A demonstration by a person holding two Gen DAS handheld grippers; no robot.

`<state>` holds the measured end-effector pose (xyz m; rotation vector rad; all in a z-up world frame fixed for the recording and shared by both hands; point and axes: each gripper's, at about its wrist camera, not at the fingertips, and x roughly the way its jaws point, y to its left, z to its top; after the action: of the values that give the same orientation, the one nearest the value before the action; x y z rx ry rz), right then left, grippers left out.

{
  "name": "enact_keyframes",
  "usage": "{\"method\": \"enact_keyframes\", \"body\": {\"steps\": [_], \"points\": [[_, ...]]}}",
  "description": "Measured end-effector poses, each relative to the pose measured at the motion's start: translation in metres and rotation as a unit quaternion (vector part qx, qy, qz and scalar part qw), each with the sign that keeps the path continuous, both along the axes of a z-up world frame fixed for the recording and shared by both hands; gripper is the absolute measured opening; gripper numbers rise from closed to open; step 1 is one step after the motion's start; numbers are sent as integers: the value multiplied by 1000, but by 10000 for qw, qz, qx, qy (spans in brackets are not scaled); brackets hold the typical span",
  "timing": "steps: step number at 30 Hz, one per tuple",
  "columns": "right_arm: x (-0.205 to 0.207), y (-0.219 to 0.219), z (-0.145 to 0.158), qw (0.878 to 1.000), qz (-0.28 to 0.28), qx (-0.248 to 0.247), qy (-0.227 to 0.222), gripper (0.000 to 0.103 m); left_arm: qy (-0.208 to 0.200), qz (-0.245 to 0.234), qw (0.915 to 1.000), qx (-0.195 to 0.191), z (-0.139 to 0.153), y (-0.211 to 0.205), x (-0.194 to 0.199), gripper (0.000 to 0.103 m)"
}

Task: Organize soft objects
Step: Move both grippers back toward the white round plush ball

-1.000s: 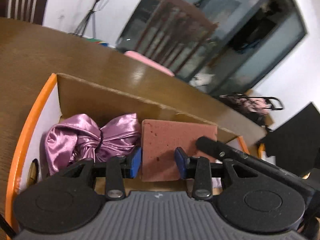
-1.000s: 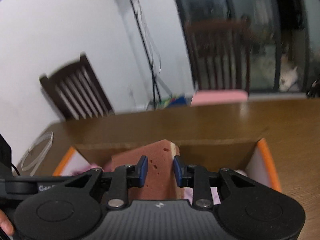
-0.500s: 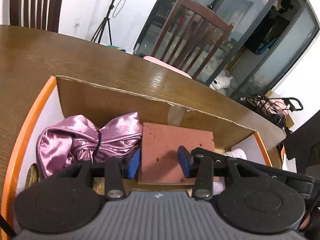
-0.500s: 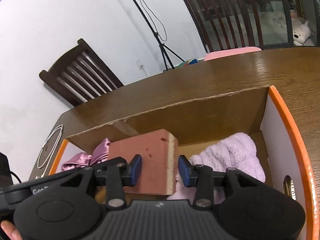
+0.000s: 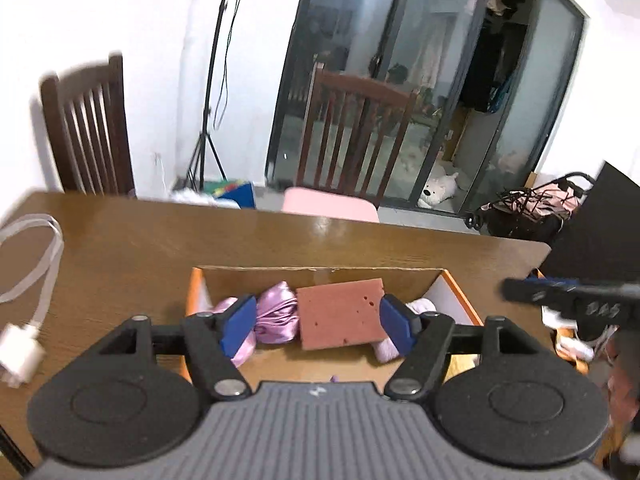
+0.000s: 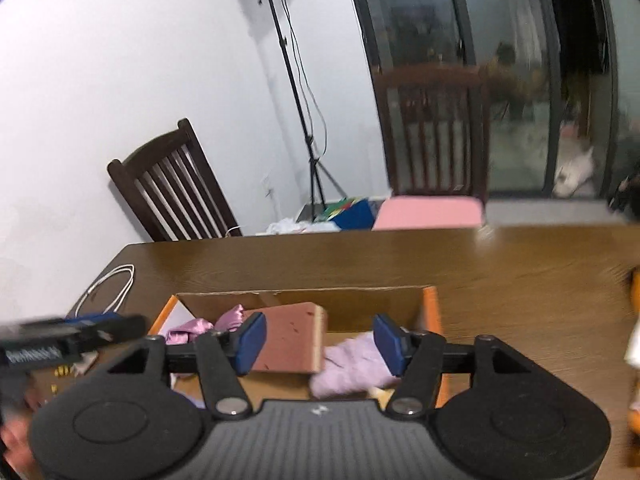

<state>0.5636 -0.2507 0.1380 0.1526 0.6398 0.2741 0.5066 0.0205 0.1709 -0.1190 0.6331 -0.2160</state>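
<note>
Brown wood of the table (image 5: 132, 248) carried an orange-edged cardboard box (image 5: 460, 292), and the soft things lay inside it: a reddish sponge block (image 5: 340, 316) leaned upright in the middle of the box, a knotted pink satin cloth (image 5: 276, 316) touched its left side, and a fluffy lilac cloth (image 6: 352, 364) slumped at its right. By its look the sponge would be light and springy, best pinched across its flat faces near the top edge, though a hard squeeze would dent it; the satin looked slippery and safest taken at its knot, and the fleece limp, needing a bunched fold. The left gripper (image 5: 318, 326) hung above the box, its jaws having just been opening, with nothing between them; the right gripper (image 6: 320, 338) did the same, and neither pad touched the sponge. Beyond the box to the left lay a white cable and charger (image 5: 20, 352); behind the box stood two dark chairs, one with a pink cushion (image 5: 328, 206), and a tripod (image 5: 208, 120). The box walls seemed the main obstacle, since the three things sat crowded together.
</note>
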Motion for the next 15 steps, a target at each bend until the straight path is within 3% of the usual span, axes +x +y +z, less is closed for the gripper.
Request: {"method": "enact_keyframes", "body": {"steps": [8, 12, 15], "points": [[-92, -37, 49, 9988, -222, -79, -433, 66, -406, 17, 9989, 246, 35, -8, -89, 74], [-138, -37, 47, 9973, -119, -220, -690, 68, -628, 79, 9976, 297, 26, -9, -139, 78], [-180, -32, 31, 9952, 21, -321, -919, 71, -1035, 158, 9931, 522, 7, -10, -190, 87]]}}
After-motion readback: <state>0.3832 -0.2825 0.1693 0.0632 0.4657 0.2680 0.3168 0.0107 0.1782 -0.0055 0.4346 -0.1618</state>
